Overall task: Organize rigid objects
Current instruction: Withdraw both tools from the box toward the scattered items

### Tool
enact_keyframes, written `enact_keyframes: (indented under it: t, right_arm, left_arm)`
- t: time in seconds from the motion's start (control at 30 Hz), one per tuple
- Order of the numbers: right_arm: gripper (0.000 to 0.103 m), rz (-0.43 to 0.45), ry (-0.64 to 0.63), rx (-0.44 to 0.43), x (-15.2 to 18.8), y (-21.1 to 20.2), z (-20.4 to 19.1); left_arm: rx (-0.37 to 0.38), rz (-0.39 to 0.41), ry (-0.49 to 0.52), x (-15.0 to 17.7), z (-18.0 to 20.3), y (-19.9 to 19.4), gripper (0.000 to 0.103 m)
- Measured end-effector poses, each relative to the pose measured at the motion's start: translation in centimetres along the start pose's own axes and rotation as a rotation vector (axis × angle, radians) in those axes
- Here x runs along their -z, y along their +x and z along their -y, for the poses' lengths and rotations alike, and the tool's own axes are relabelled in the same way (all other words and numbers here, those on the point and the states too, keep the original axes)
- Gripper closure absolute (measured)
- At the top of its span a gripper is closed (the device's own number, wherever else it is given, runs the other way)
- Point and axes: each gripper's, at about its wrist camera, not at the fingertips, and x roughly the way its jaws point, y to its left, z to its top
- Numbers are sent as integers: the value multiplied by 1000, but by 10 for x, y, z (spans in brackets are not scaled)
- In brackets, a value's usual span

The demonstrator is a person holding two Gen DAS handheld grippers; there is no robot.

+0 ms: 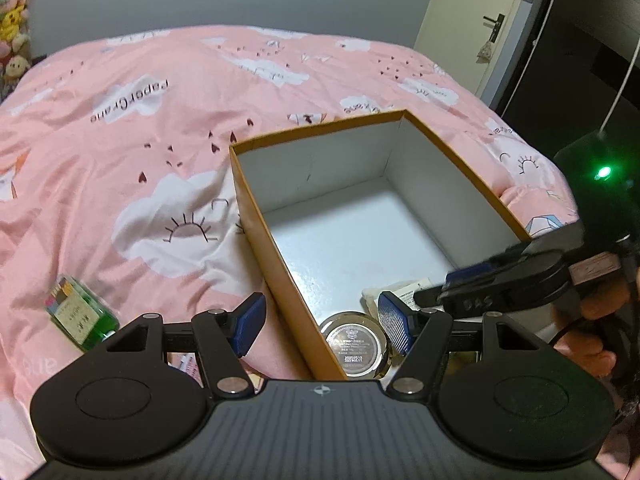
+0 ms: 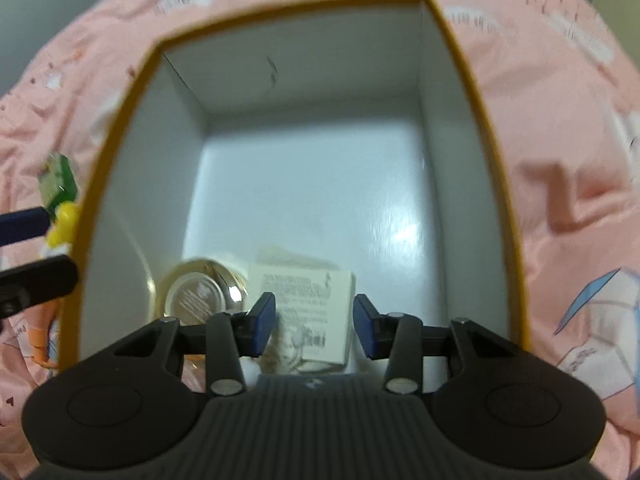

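An open cardboard box, orange outside and white inside, sits on the bed. On its floor at the near end lie a round silver tin and a small white printed carton. My left gripper is open, astride the box's near left wall and touching nothing. My right gripper points down into the box. Its jaws stand apart just above the white carton, and the pads do not press on it. The tin lies to the carton's left. A green bottle lies on the bedding left of the box.
A pink bedspread with white clouds lies under everything. The green bottle has a yellow cap. Plush toys sit at the far left, and a door stands at the far right. A hand holds the right gripper.
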Motion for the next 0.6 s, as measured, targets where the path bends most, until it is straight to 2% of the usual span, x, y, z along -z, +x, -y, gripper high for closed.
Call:
enact_keyframes:
  t: [0.13, 0.23, 0.27, 0.37, 0.47, 0.53, 0.6]
  right_arm:
    - [60, 146, -52, 3, 4, -34, -17]
    - [58, 226, -100, -45, 9, -56, -38]
    - [55, 249, -116, -66, 10, -62, -45]
    - [54, 319, -172, -116, 15, -77, -69]
    - [53, 365, -217, -165, 19, -85, -94]
    - [51, 370, -231, -215, 20, -84, -108]
    - [50, 363, -227, -268, 19, -79, -123]
  left_arm:
    - [-3, 37, 28, 5, -3, -16, 27]
    - [-12, 54, 49, 10, -10, -32, 27]
    - [-21, 59, 54, 12, -14, -37, 27]
    - [-67, 67, 75, 20, -28, -54, 27]
    - [-108, 70, 82, 29, -45, -70, 27]
    - [-120, 85, 94, 40, -57, -82, 27]
    - [-163, 91, 127, 53, -67, -92, 27]
